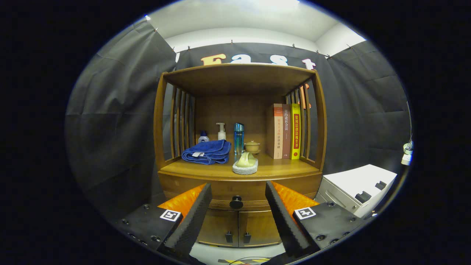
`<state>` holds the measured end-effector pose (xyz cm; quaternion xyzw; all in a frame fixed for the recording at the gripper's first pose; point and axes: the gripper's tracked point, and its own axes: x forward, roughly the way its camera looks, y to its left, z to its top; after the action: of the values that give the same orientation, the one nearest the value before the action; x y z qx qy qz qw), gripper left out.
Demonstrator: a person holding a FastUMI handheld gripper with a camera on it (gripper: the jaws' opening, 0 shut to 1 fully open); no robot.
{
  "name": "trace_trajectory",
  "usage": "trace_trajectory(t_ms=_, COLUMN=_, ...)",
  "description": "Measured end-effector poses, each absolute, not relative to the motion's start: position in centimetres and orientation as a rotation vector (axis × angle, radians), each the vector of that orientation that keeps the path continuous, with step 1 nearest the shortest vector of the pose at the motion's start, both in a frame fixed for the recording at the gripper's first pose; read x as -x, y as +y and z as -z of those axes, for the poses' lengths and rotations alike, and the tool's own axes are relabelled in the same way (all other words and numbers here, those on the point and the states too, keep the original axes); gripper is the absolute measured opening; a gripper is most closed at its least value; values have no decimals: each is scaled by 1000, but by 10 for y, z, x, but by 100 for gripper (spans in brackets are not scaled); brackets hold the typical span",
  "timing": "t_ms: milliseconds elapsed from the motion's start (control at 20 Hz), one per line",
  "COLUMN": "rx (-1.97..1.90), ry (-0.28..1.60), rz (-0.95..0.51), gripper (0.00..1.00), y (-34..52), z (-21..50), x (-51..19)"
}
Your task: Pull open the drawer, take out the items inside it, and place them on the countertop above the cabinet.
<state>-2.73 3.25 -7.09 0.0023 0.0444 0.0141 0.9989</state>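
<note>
A wooden cabinet (pixel 239 173) stands ahead of me, its drawer (pixel 220 191) closed under the countertop (pixel 279 167). The drawer's dark round knob (pixel 236 202) lies between my fingers and some way beyond their tips. My gripper (pixel 238 191) is open with nothing between the fingers. What is inside the drawer is hidden.
On the countertop lie a folded blue towel (pixel 206 151), a pale object on a white pad (pixel 245 163), bottles (pixel 220 131), a blue glass (pixel 238 138), a small lidded cup (pixel 252 146) and upright books (pixel 285 131). Two lower doors (pixel 239 228) sit under the drawer. A white box (pixel 355 189) stands to the right.
</note>
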Motion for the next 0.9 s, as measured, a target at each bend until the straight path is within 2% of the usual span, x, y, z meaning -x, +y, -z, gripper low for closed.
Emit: trace_trajectory(t_ms=900, rx=-1, ry=56, rz=-48, gripper=96, y=42, z=58, x=37)
